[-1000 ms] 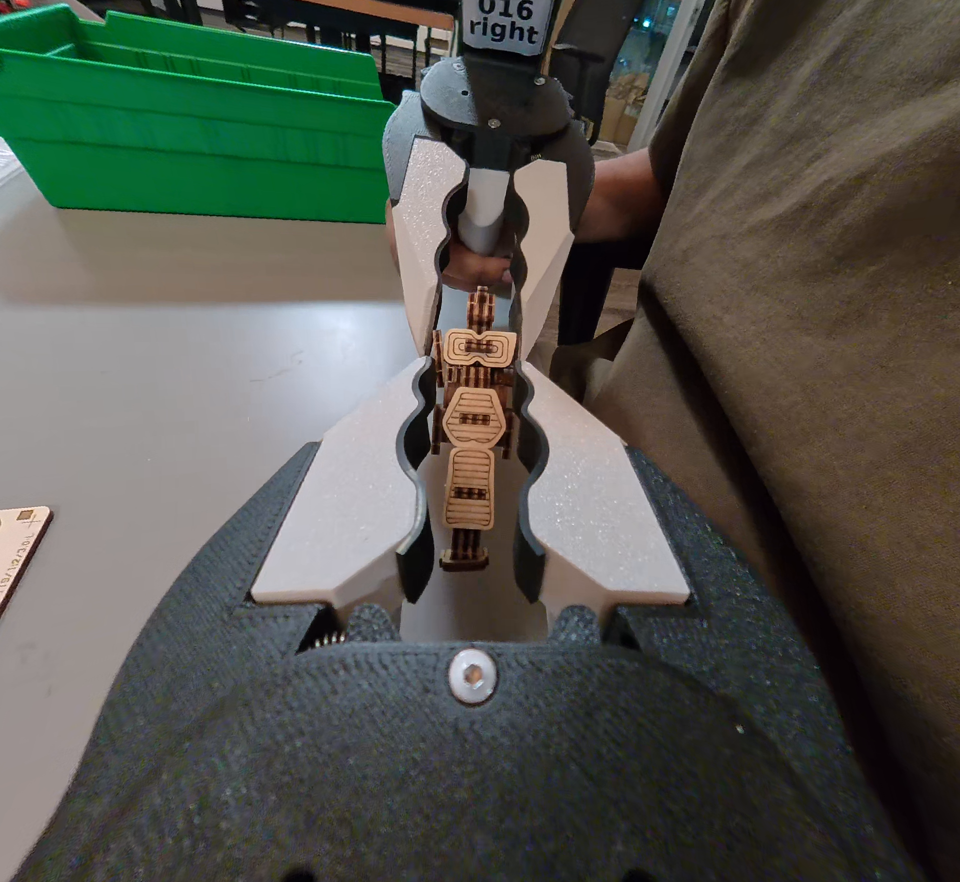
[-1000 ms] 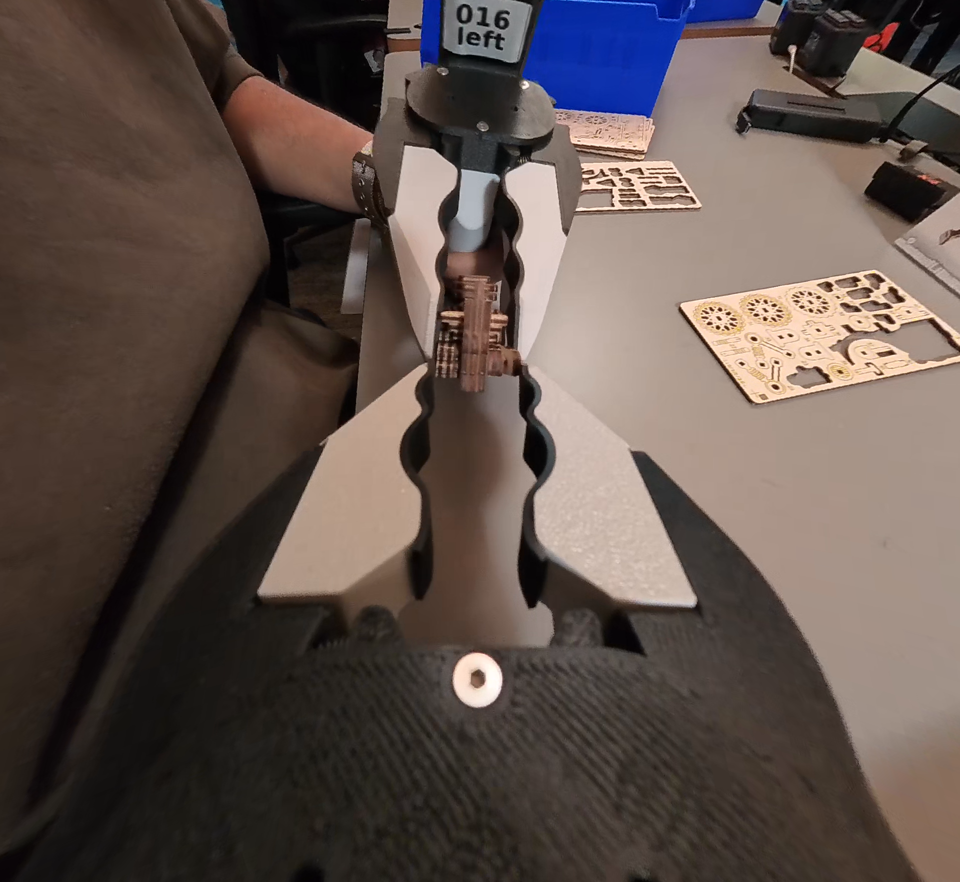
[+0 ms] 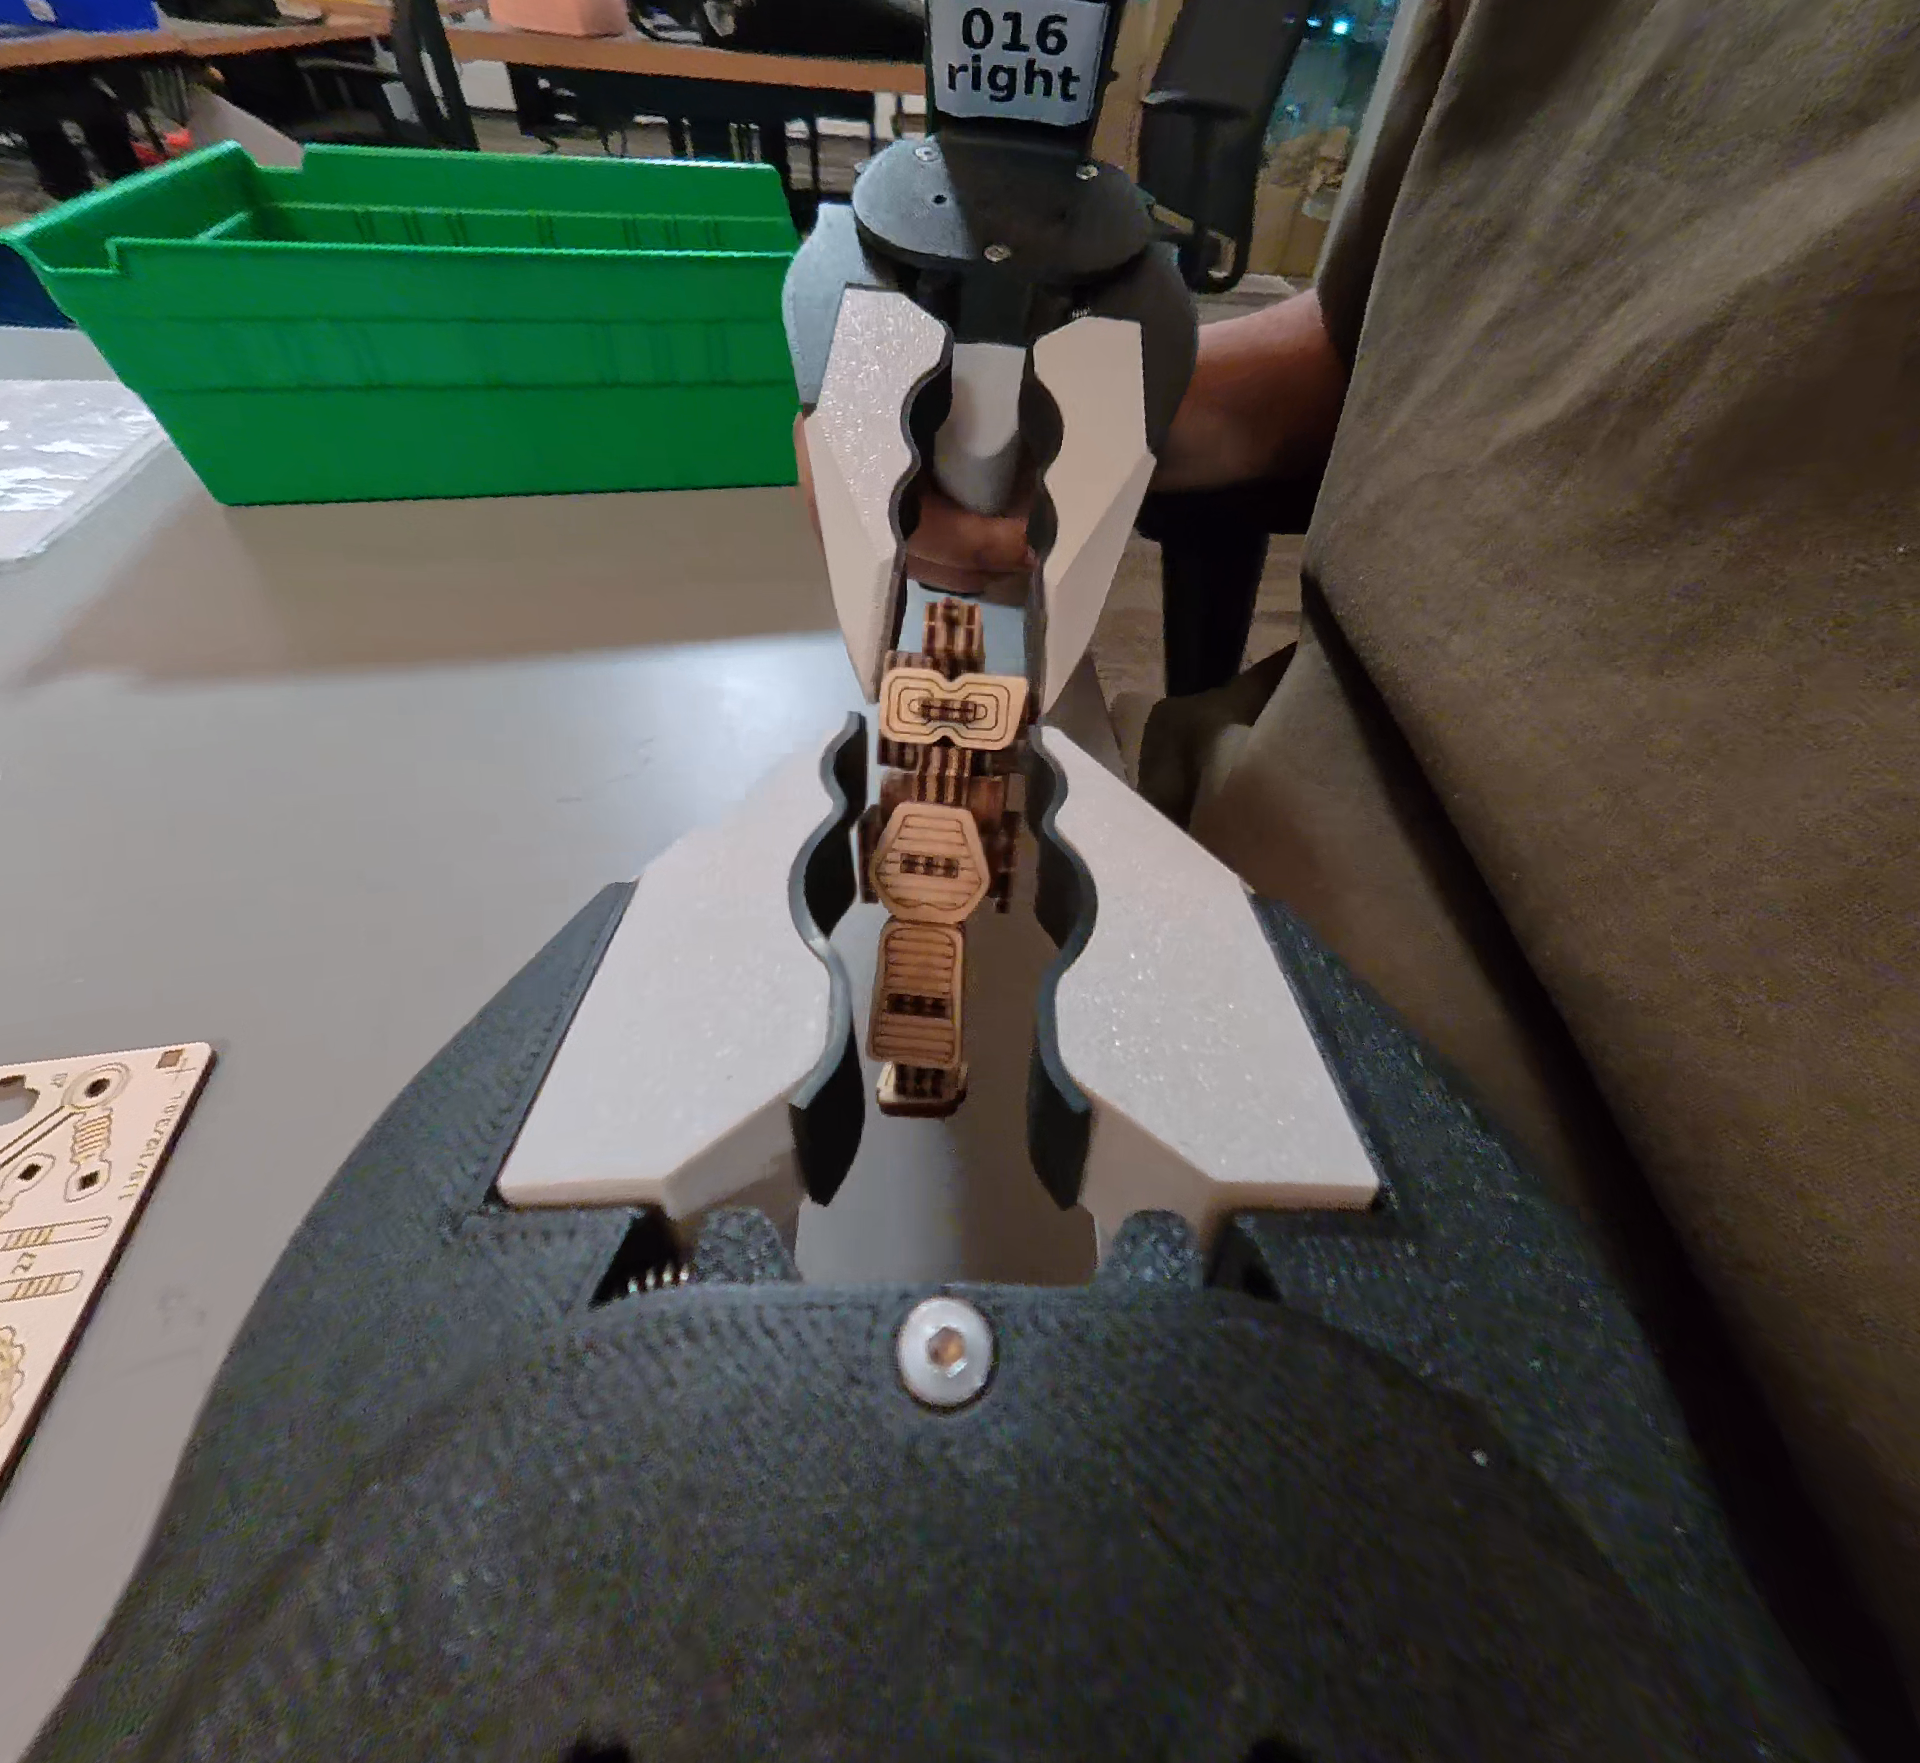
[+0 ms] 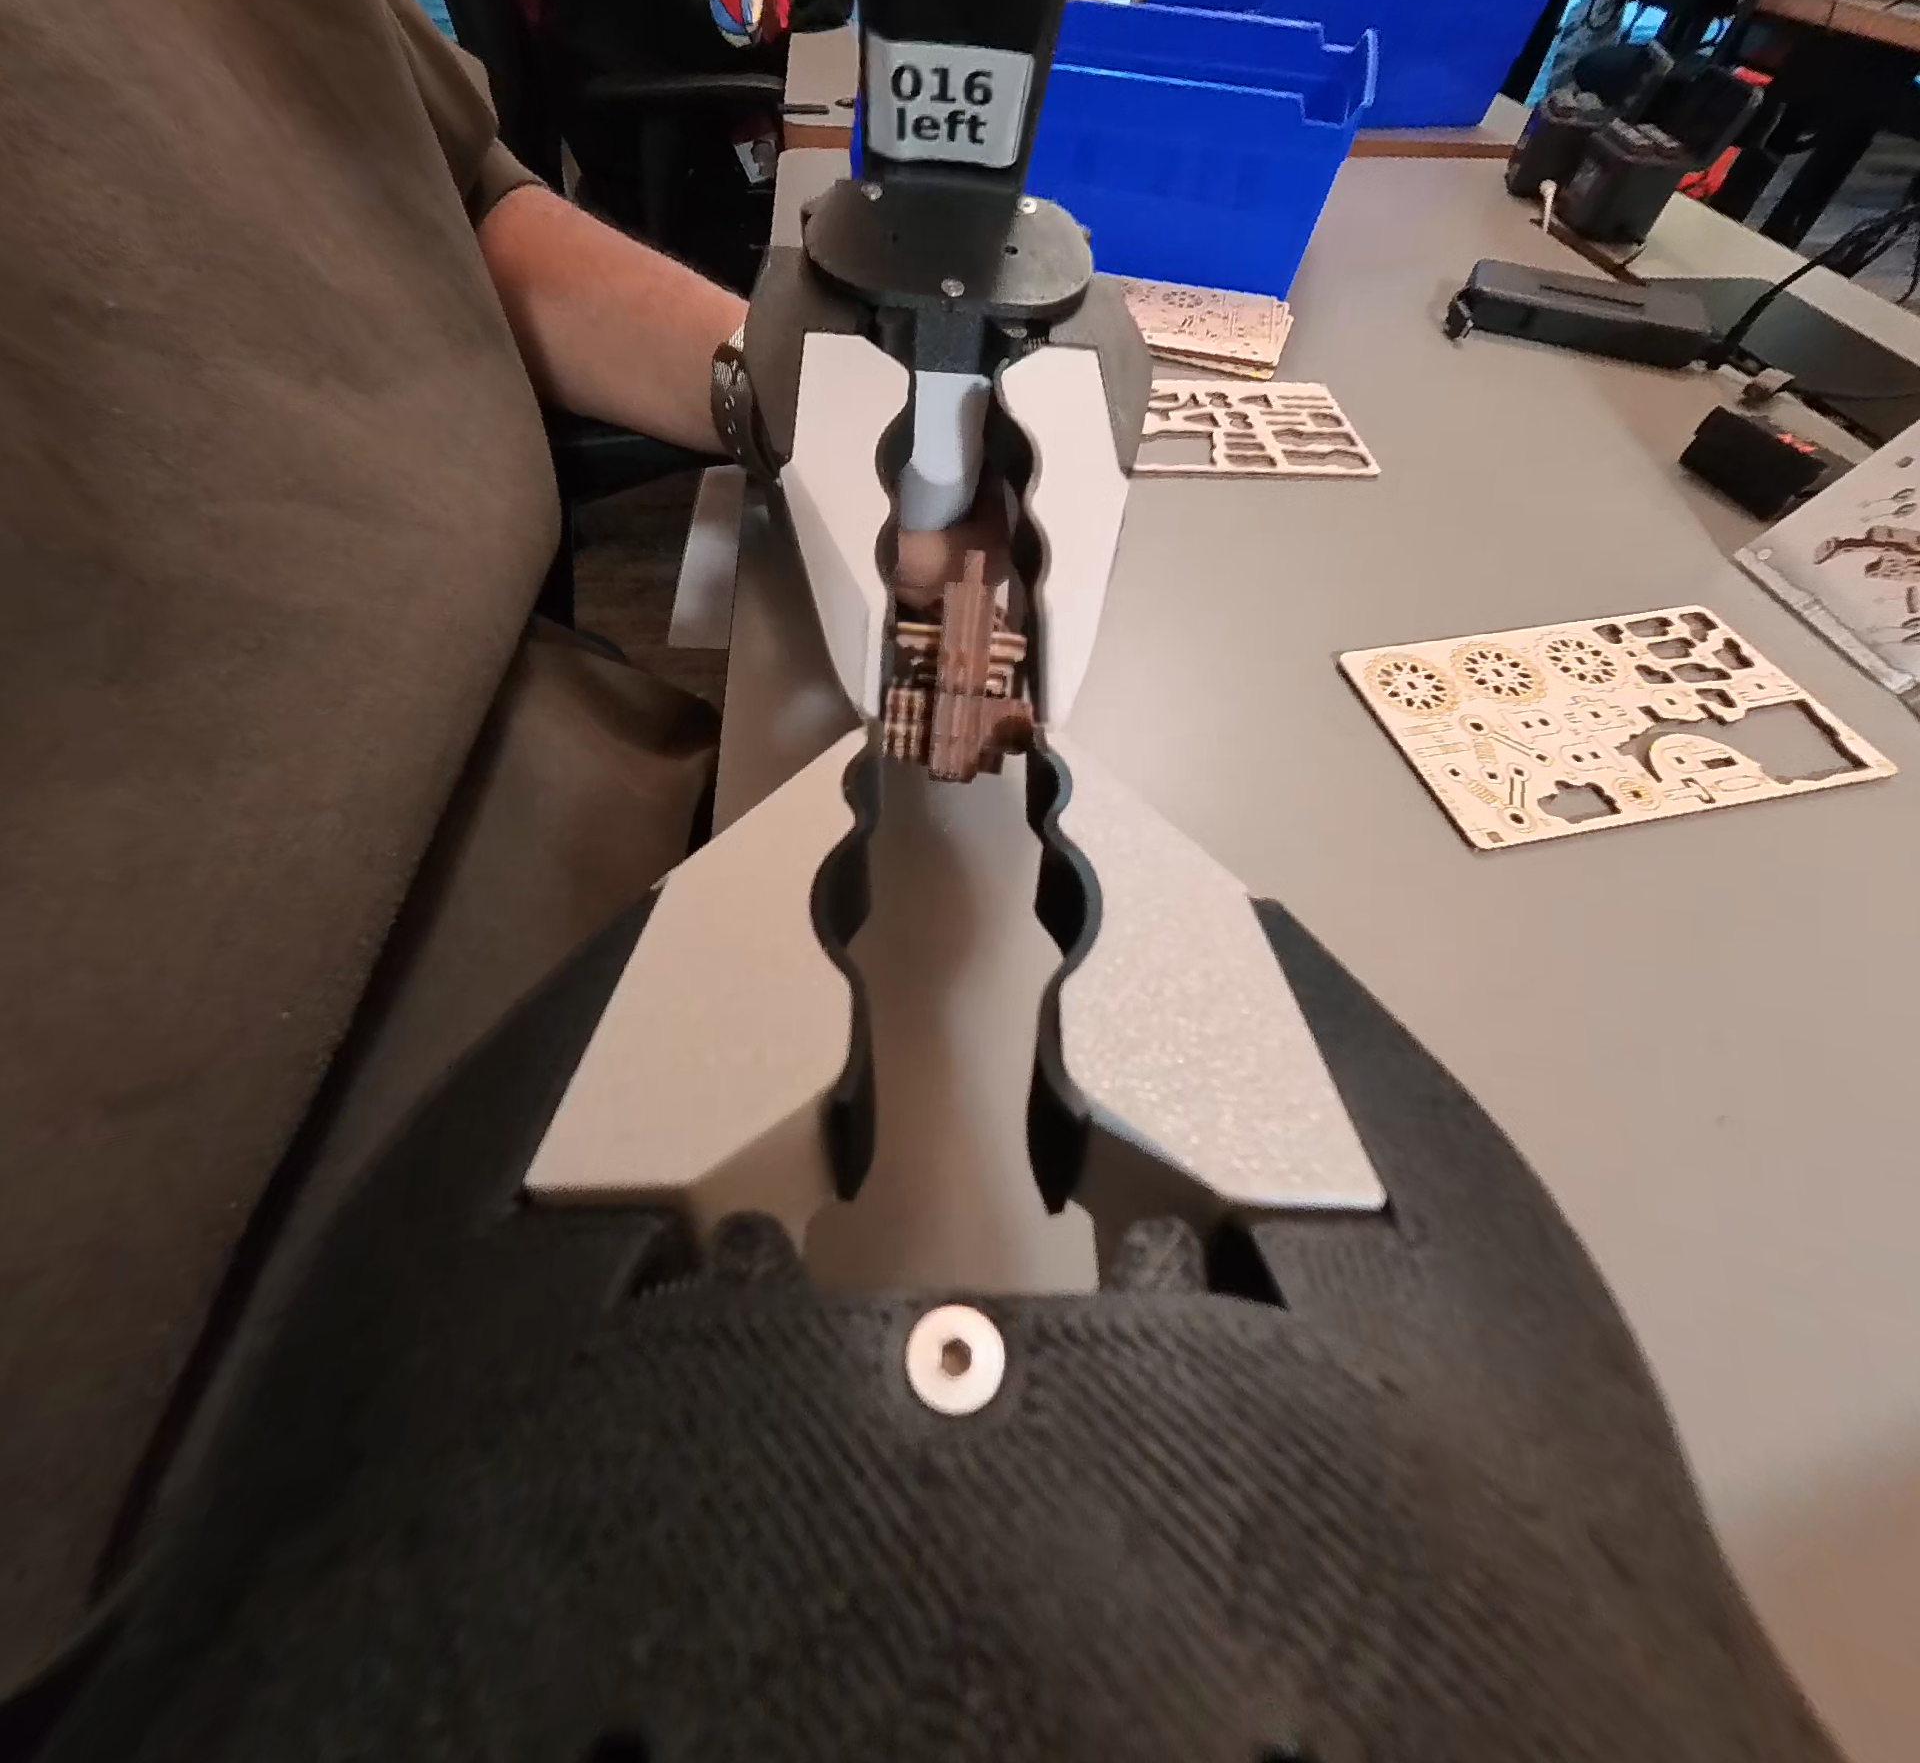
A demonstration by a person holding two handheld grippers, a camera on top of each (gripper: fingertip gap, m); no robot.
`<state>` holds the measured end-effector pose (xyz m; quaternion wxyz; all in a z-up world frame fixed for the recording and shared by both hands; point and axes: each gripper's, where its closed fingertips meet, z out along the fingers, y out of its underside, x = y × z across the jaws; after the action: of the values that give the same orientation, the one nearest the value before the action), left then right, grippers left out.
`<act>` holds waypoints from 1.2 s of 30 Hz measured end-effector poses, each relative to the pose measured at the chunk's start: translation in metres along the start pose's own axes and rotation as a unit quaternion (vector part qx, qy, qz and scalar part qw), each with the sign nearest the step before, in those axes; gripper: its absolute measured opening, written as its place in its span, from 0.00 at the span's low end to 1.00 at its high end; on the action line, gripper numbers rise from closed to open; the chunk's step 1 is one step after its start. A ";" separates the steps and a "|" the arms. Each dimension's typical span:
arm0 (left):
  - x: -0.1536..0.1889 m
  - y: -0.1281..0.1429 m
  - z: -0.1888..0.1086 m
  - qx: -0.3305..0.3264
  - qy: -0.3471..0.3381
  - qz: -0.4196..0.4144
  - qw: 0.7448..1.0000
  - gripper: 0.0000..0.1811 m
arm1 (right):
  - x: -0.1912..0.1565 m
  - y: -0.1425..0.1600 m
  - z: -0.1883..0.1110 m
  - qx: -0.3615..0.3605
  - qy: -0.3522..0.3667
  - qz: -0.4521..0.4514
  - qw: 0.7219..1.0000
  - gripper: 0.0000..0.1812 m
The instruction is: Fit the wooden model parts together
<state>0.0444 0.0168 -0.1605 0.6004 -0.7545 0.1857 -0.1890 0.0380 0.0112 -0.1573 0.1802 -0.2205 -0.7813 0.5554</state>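
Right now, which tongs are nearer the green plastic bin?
Right. The right tongs hang just beside the end of the green plastic bin; the left tongs meet them on the small layered wooden model, farther back.

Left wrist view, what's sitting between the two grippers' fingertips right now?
The wooden model spans the gap: its near part lies between the left gripper fingers, its far end between the right gripper fingers. Left wrist view shows it.
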 end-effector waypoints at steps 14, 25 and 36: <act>-0.002 0.000 -0.001 0.005 0.012 -0.038 0.999 0.16 | 0.004 -0.008 -0.005 0.044 -0.026 0.072 0.996 0.14; -0.007 0.001 -0.002 -0.002 -0.004 -0.033 0.999 0.15 | 0.014 -0.007 -0.008 0.050 -0.012 0.096 0.994 0.19; -0.053 0.009 -0.015 -0.147 -0.284 0.350 0.880 0.15 | 0.027 -0.005 -0.012 0.037 0.057 0.029 0.997 0.20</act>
<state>-0.0094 0.0290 -0.1699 0.5362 -0.7415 0.2850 0.2853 0.0209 0.0339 -0.1475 0.2167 -0.2672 -0.7419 0.5755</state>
